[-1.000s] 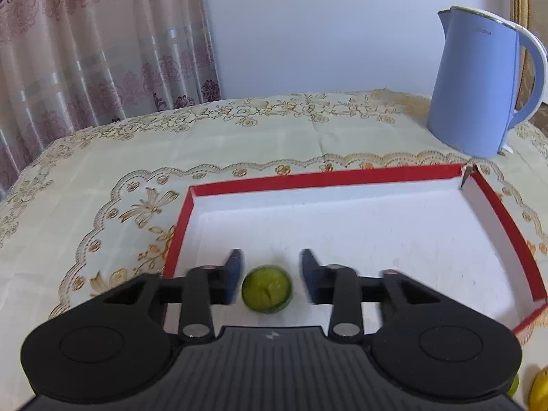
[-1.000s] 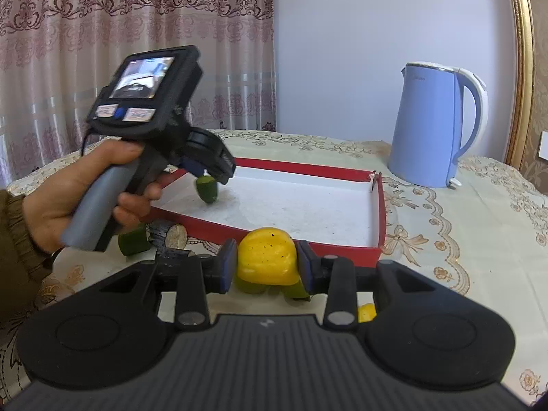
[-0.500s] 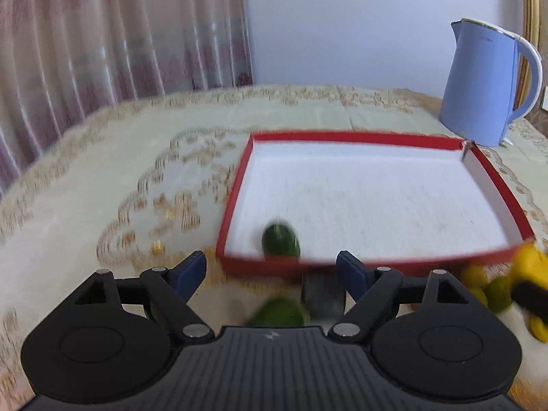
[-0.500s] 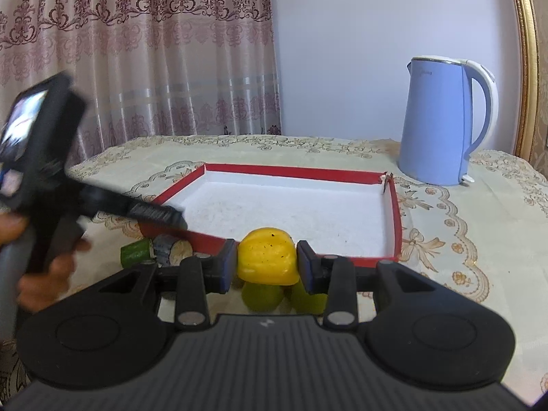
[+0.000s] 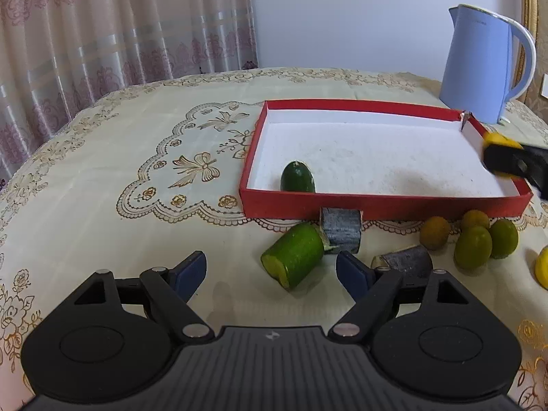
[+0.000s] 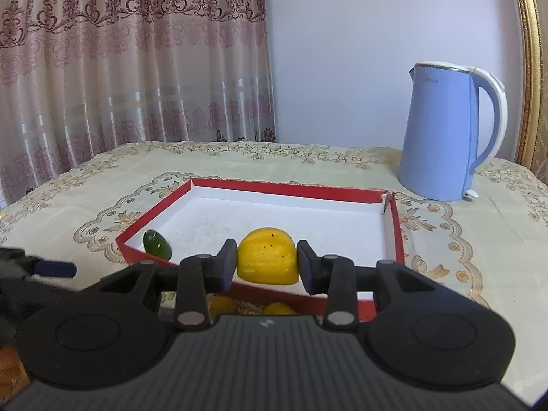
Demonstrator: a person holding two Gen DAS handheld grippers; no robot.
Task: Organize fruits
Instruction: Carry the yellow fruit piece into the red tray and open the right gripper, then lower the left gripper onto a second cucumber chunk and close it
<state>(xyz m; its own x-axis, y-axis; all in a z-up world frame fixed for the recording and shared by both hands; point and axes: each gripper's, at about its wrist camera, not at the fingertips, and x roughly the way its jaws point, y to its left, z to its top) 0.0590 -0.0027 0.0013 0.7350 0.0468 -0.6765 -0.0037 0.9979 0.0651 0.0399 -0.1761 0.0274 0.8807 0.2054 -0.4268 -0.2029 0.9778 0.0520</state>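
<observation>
Fruit lies partly hidden: one dark green piece (image 5: 297,176) sits inside the red tray (image 5: 376,202), its base behind the near wall. The right gripper (image 6: 267,262) clamps a yellow piece (image 6: 267,256) over the tray; small fruits beneath it barely show. The left gripper (image 5: 271,269) gapes empty above the tablecloth (image 5: 102,178).

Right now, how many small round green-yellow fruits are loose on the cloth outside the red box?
4, clustered by the box's near wall in the left wrist view: one left, one behind, one in front, one right. More may hide past the frame edge.
</observation>
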